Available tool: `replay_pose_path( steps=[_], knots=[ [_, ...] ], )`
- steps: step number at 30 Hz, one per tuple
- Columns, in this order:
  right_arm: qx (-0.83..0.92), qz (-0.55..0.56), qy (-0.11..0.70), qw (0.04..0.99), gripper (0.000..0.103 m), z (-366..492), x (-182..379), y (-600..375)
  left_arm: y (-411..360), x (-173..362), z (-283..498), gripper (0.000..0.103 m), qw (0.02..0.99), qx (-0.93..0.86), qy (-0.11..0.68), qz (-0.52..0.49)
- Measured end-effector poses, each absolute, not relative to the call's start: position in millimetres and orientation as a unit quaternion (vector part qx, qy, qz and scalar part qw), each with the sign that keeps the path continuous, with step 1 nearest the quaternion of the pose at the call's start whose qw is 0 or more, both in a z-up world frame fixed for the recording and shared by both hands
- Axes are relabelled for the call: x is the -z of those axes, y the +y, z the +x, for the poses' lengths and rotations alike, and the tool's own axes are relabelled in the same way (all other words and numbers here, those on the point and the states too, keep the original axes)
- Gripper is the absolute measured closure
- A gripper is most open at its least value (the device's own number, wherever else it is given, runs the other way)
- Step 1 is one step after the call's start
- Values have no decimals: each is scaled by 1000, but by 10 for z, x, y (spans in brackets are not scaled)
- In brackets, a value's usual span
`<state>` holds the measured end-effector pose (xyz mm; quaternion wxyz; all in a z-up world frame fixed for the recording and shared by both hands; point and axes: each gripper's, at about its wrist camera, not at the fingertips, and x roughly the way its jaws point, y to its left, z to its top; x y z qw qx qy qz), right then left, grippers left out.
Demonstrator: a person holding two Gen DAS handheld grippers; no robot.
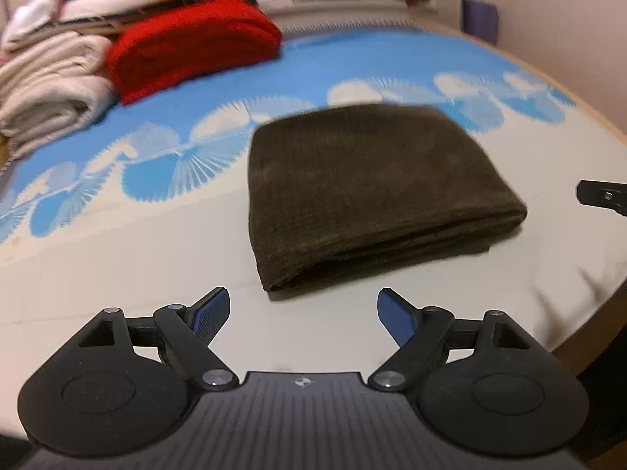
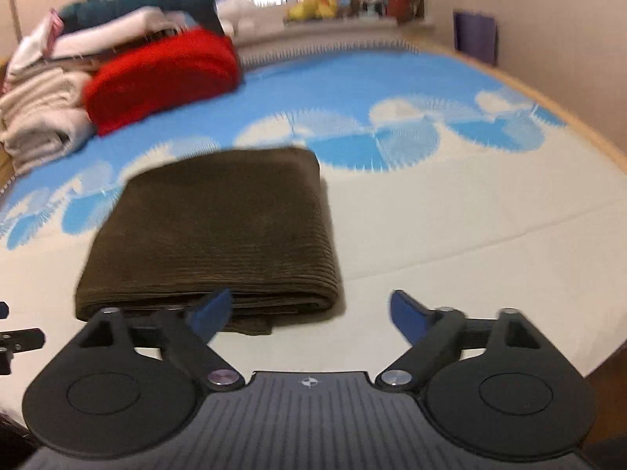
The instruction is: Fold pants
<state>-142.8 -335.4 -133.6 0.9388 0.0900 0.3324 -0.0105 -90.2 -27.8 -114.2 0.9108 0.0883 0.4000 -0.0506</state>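
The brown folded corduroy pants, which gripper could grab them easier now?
Probably the right gripper. Its open jaws sit at the brown folded corduroy pants, one blue pad over their near edge. The left gripper, also open, sits clear of that edge.

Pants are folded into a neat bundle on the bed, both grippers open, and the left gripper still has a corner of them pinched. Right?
Not quite: the left gripper holds nothing. The left wrist view shows its jaws apart, clear of the folded pants. The right gripper is open too.

One folded pair of pants (image 1: 372, 196) was counted, one red bundle (image 1: 192, 47), one cream bundle (image 1: 51, 86), and two grippers, left (image 1: 303, 311) and right (image 2: 309, 313).
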Motion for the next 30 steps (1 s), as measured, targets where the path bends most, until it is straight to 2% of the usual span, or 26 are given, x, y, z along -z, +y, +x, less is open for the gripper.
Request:
replay_pose_path(
  steps=[4, 7, 12, 30],
  knots=[
    [14, 96, 288, 953, 1, -1679, 1138, -3353, -354, 1025, -1034, 16, 919, 28, 390, 53],
    [21, 98, 278, 955, 1, -1801, 1064, -3340, -304, 1046, -1034, 15, 912, 27, 408, 16],
    [1, 42, 280, 959, 1, -1673, 1122, -3078, -341, 1174, -978, 2, 914, 15, 402, 42],
    [3, 38, 305, 952, 1, -1446, 1355, -2869, -401, 1328, -729, 1, 916, 10, 400, 17]
  ],
)
